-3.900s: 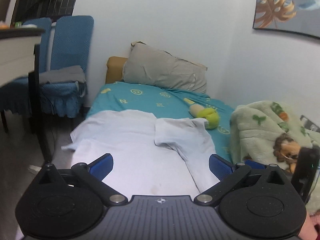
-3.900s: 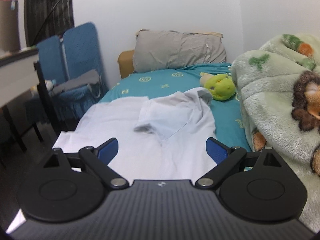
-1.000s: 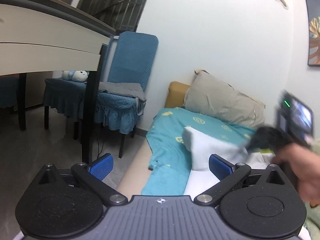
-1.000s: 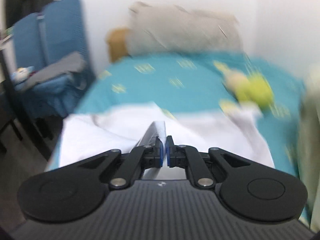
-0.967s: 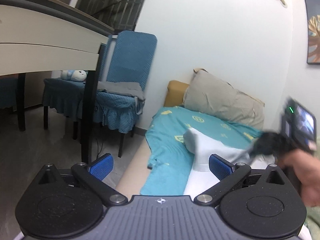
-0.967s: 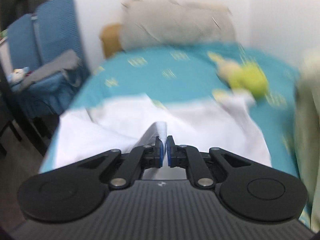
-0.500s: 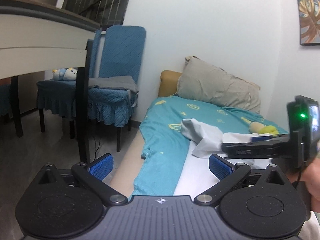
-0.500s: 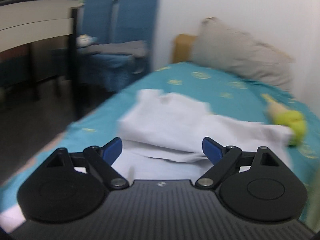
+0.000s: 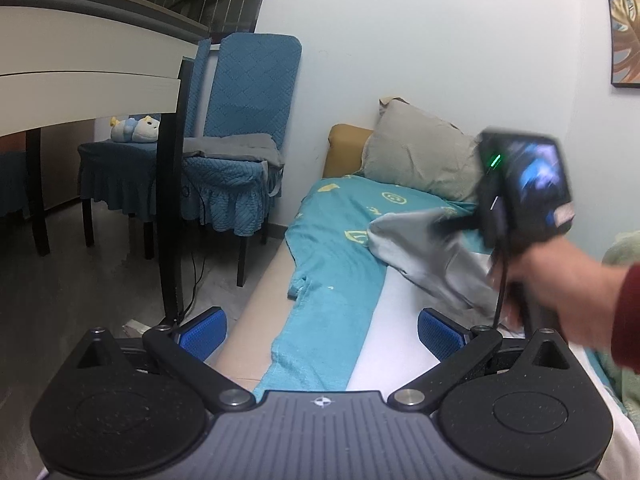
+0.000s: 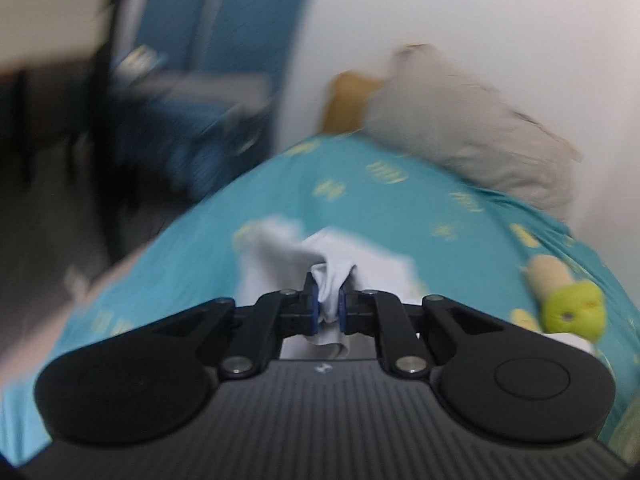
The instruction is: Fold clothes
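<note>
**Right wrist view: jaws now clamped on a bunch of white cloth**

Half a second ago the right gripper [image 10: 328, 306] stood open over the white shirt [image 9: 424, 264]; now it pinches a gathered fold, lifted off the teal bedsheet [image 10: 360, 188]. I judge a fold is under way. The left gripper [image 9: 322, 330] hangs open at the bed's edge. No readable brand or writing shows; motion blur hides detail.

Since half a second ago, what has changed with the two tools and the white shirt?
The right tool, open half a second ago, has shut on a bunched fold of the white shirt and is lifting it, motion-blurred, above the teal bedsheet. The left tool stays open and empty over the bed edge. The grey pillow and green plush toy have not moved.
</note>
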`<state>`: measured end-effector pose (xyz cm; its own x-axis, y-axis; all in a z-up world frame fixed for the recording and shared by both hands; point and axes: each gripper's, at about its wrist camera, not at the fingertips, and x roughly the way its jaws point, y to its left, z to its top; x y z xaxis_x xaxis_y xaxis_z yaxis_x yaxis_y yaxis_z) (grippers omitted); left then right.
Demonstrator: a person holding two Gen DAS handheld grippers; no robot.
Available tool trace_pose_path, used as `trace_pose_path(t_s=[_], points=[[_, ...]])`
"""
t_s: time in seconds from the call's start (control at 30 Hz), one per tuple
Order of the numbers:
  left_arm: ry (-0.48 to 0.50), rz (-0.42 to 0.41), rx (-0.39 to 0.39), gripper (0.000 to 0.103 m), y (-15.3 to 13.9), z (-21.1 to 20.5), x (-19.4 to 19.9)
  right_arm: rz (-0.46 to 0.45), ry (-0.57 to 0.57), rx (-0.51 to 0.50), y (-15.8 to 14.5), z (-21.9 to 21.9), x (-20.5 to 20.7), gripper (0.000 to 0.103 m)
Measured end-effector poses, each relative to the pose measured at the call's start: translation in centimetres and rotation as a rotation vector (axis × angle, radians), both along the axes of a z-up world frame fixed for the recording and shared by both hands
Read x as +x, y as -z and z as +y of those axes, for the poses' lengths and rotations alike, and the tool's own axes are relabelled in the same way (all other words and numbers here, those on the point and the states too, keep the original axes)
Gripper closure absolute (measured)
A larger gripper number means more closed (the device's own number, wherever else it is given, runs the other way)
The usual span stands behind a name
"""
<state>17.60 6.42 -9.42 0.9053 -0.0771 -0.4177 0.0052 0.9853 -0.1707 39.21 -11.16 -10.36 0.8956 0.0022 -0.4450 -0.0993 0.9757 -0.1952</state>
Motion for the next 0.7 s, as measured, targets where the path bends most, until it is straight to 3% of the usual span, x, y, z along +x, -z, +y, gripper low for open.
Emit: trace_pose_path(t_s=[0.17, 0.27, 0.33, 0.43, 0.5, 0.53, 0.57, 0.7], points=[[0.038, -0.027, 0.001, 0.0, -0.2, -0.3, -0.9, -0.002, 0.272, 0.219, -0.5, -8.1, 4.1, 0.092], [0.06, -0.034, 0.01, 0.0, -0.1, -0.7, -1.1, 0.083, 0.389, 0.304, 2.2, -11.4, 6.4, 0.092], [0.073, -0.025, 0.016, 0.0, 0.1, -1.1, -1.0, 0.106, 0.411, 0.392, 4.0, -13.2, 6.9, 0.092], [0.081, -0.006, 0.033, 0.0, 0.4, -1.6, -0.5, 0.105, 0.346, 0.443, 4.8, -13.6, 5.9, 0.089], [0.081, -0.002, 0.038, 0.0, 0.5, -1.9, -0.3, 0.105, 0.302, 0.476, 5.3, -13.9, 5.2, 0.069], [0.081, 0.0, 0.04, 0.0, 0.6, -2.0, -0.2, 0.105, 0.28, 0.493, 5.6, -14.0, 4.9, 0.036], [0.08, -0.001, 0.044, 0.0, 0.6, -2.0, -0.2, 0.102, 0.258, 0.507, 5.8, -14.1, 4.5, 0.009], [0.082, -0.036, 0.088, 0.0, 0.3, -2.5, -0.9, 0.052, 0.181, 0.47, 2.7, -12.9, 0.8, 0.003]])
